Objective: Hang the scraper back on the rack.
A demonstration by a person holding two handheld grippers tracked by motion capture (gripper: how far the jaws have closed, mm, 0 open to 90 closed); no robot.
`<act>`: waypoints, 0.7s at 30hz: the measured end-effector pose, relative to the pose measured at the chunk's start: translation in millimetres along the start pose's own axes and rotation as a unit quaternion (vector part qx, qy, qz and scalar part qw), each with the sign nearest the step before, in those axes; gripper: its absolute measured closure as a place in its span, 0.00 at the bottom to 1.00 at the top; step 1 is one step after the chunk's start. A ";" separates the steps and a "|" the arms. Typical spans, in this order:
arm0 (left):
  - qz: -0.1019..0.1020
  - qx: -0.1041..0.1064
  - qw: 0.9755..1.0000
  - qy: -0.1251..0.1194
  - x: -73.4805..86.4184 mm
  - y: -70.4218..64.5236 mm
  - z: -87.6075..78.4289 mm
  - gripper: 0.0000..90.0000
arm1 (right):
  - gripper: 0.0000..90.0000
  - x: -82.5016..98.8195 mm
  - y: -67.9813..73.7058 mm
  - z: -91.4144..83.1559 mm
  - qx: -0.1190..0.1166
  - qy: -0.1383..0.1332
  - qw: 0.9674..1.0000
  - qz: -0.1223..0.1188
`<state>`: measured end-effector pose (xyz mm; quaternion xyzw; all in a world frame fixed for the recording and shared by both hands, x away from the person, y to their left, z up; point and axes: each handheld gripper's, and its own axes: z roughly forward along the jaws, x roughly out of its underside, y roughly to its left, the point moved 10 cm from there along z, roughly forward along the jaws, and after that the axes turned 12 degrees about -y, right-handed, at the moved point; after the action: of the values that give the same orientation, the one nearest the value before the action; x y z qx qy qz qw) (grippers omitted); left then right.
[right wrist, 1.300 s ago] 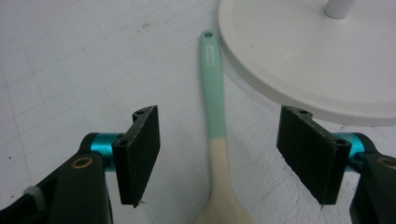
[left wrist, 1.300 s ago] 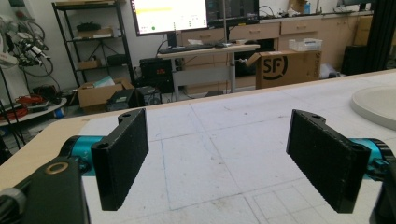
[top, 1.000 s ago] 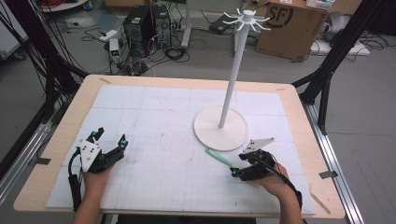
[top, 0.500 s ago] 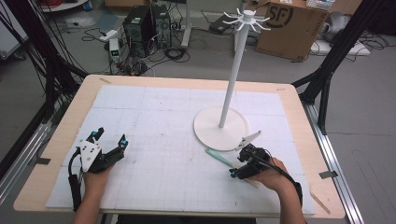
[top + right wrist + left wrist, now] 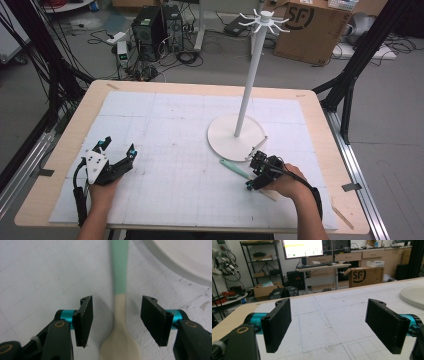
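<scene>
- Your right tongs have slid in over the spoon since a second ago, and their jaws have just been closing, with the spoon's neck between them but not yet touched.
- Seen in the right gripper view, the spoon lies flat on the desk, its cream neck in the gap between the two pads, the bowl end nearest the tongs' base and the mint-green handle running straight ahead beyond the tips.
- Your left tongs rest on the desk with jaws spread wide and nothing between them, well apart from the spoon.
- Risk one: the neck is thin and lies flat, so if your pads close while riding above it they will likely meet over the top and skate off.
- Risk two: the neck sits a touch nearer the left pad in that view; that pad would probably strike first and swing the spoon sideways instead of pinching it.
- Risk three: the white stand's base lies just ahead and to the right of the tips, so a spoon that is pushed forward could run under or against its rim.
- Risk four: a grip this near the bowl leaves the long handle hanging forward, so it may droop or twist when lifted.
</scene>
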<state>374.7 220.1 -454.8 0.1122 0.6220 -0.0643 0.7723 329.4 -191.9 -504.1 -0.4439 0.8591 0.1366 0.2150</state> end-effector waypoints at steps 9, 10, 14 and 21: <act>0.000 0.000 1.000 0.000 0.0 0.1 0.0 0.24 | 0.49 -1.7 -0.3 -0.1 -0.006 0.049 0.999 -0.005; 0.000 0.000 1.000 0.000 0.0 0.1 0.0 0.24 | 0.50 -1.7 -1.0 0.2 -0.006 0.055 0.998 -0.010; 0.000 0.000 1.000 0.000 0.0 0.0 0.0 0.24 | 0.50 -3.4 0.1 1.0 -0.011 0.070 0.997 -0.015; -0.001 -0.001 1.000 -0.001 -0.1 0.1 0.3 0.24 | 0.53 -3.6 -3.1 2.0 -0.006 0.100 0.995 -0.026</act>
<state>375.0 220.2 -454.6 0.1105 0.6212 -0.0649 0.7731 334.3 -190.3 -504.2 -0.4792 0.8635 0.0908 0.1287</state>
